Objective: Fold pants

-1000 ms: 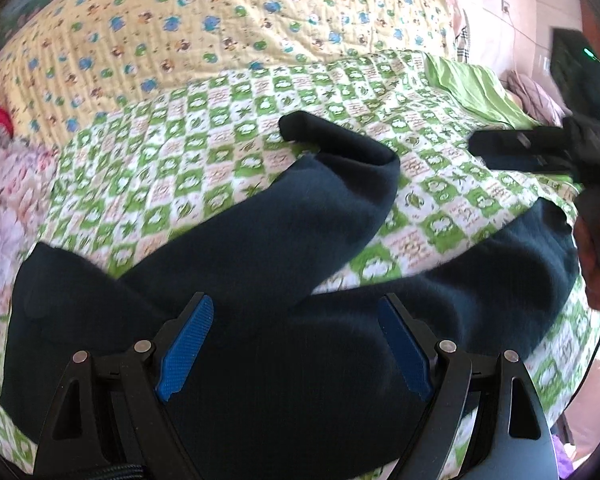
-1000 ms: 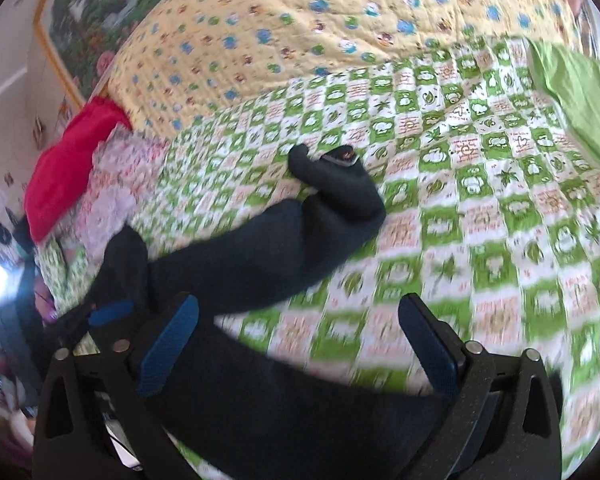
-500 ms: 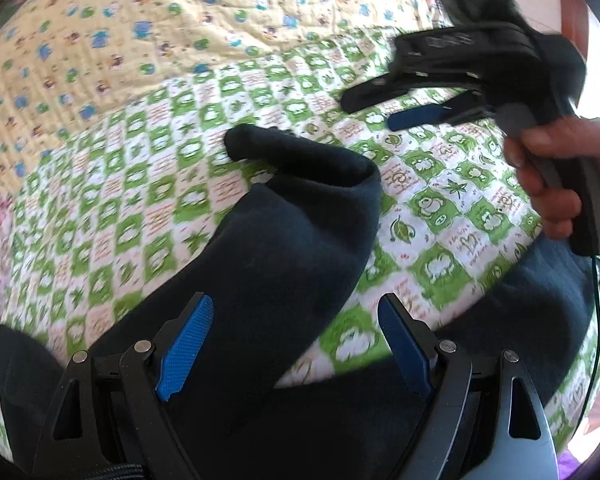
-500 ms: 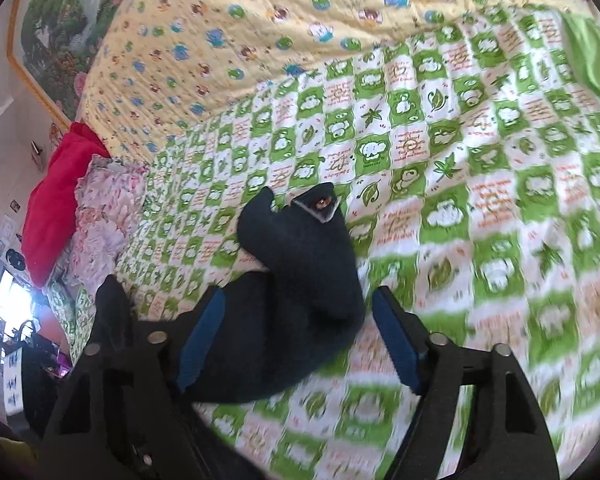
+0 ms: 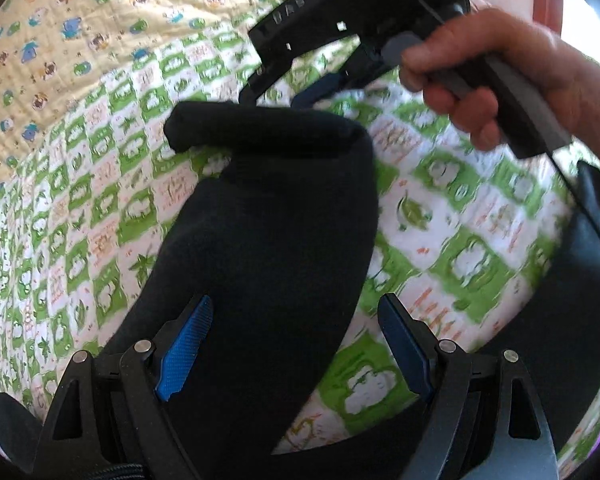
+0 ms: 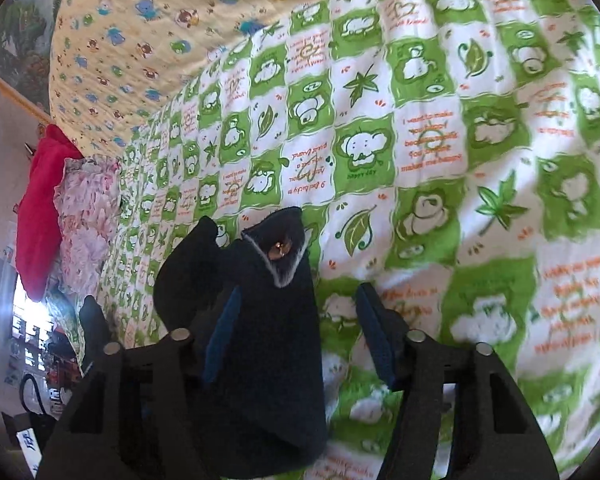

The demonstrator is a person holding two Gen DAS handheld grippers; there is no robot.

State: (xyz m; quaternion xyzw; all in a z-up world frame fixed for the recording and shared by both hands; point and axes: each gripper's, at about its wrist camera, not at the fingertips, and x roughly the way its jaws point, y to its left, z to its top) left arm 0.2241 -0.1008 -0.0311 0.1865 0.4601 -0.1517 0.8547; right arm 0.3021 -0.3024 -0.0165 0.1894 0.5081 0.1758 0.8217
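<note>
Both grippers hung over the dark navy pants (image 5: 268, 240), which lay sprawled on the green-and-white checked bedspread (image 5: 460, 216). Of the two, the right gripper (image 6: 300, 320) sat nearer the work: its jaws were closing, with the cuff end of one pant leg (image 6: 276, 304) lying between them, the left pad apparently against the cloth and the right pad still clear of it. That leg ran lengthwise away from the tool, its hem pointing up the bed toward the yellow quilt (image 6: 140, 40) (a small tag or button showed at the hem, too blurred to name). The left gripper (image 5: 296, 344) stood spread wide and empty above the middle of that same leg, whose long axis slanted up and to the right toward the folded-over cuff. In the left view the person's hand (image 5: 496, 80) held the right tool just beyond that cuff. Judging from this, the next move turned on the right tool pinching the cuff end.
</note>
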